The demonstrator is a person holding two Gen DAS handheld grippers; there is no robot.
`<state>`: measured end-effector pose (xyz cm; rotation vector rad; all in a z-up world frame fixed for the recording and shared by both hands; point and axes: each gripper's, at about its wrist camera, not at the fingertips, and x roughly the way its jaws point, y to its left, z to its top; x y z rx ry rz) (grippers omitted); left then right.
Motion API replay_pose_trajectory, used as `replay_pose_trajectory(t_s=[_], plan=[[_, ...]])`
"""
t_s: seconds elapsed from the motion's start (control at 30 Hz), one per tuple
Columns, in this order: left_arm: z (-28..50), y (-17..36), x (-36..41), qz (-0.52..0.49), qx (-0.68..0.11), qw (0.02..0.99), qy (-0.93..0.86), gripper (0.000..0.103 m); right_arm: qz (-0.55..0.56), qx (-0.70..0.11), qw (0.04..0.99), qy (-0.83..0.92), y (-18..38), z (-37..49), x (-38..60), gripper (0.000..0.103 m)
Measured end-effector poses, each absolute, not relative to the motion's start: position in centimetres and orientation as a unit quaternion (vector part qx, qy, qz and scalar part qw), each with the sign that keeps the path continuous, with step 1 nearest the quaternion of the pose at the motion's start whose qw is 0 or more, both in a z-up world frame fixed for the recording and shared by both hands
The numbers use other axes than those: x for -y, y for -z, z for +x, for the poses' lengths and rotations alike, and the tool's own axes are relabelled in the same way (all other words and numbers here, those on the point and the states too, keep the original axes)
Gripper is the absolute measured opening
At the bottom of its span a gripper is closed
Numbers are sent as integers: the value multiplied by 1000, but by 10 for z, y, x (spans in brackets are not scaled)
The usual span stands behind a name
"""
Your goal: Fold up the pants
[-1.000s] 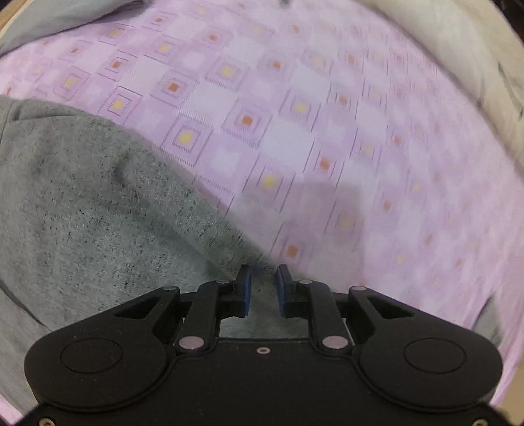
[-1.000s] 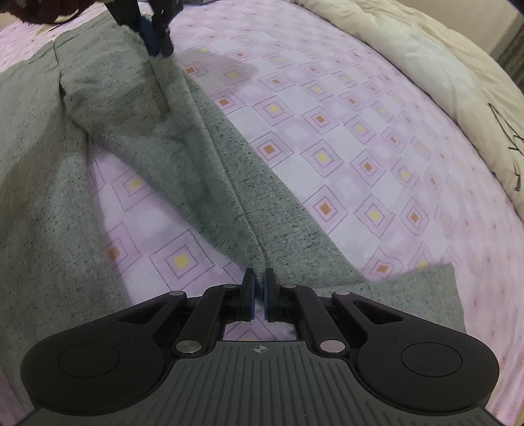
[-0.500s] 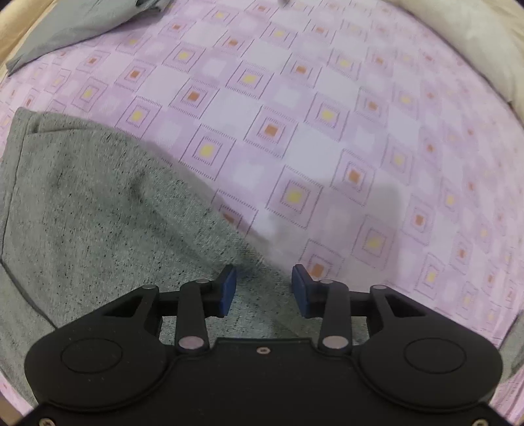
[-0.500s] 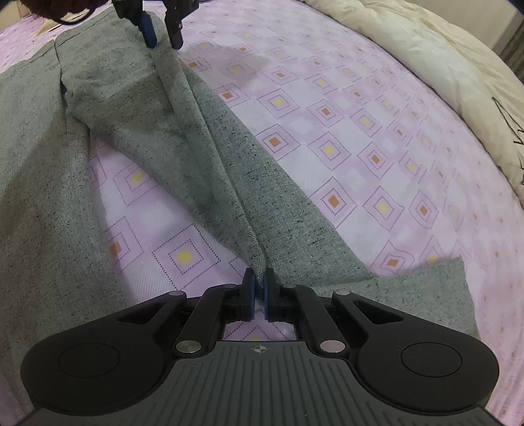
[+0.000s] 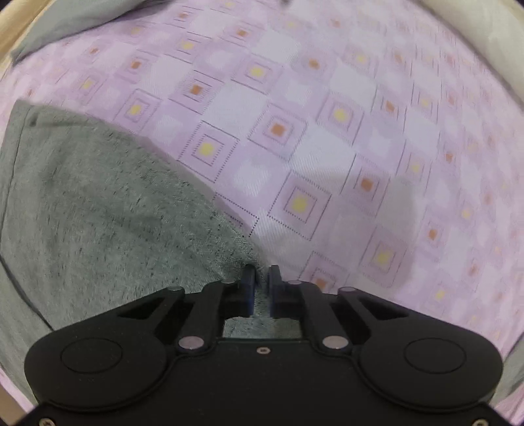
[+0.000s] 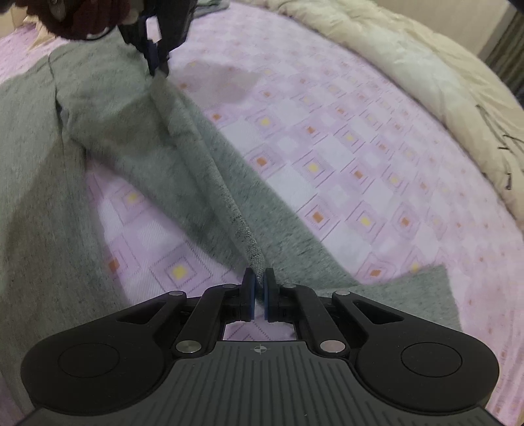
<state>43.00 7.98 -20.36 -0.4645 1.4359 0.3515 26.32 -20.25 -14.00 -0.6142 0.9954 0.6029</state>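
Observation:
Grey heathered pants (image 6: 137, 137) lie on a pink patterned bedsheet (image 6: 344, 157). My right gripper (image 6: 258, 278) is shut on a raised fold along one leg's edge, near the hem end. My left gripper (image 5: 261, 273) is shut on the same edge of the pants (image 5: 98, 209) near the waist; it also shows in the right wrist view (image 6: 157, 62) at the top, pinching the cloth. The fabric is stretched into a ridge between the two grippers. The other leg (image 6: 29, 196) lies flat on the left.
A cream duvet (image 6: 425, 65) is bunched along the far right of the bed. A grey pillow or cloth (image 5: 65, 23) lies at the bed's top left corner in the left wrist view. A wooden bed edge (image 5: 13, 36) runs beside it.
My left gripper opened half a second ago and has now shut again on the pants edge. The fabric between the grippers is lifted and pulled tauter. My right gripper stayed shut.

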Motion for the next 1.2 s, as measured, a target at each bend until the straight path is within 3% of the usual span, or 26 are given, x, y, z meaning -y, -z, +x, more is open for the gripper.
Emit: replay_pose_trajectory(t_s=[0.33,0.6,0.77,0.97,1.2], plan=[[296,104,-87,-175,-565,798,-116,6,-235,-451,818,-268,90,193,206,5],[208,178,-89,-170,-651,731,-116,6,-152,-527,797,-255,115,141,218,14],[204,191,-84,-156,-651,736,-95,10,-67,-502,844,-177,87,150,238,39],[222,167,-90,-150,-605,778,-74,12,-28,-479,875,-58,90,205,244,39],[235,166,-122,-215,-591,774,-75,12,-93,-540,836,36,158,268,215,39]])
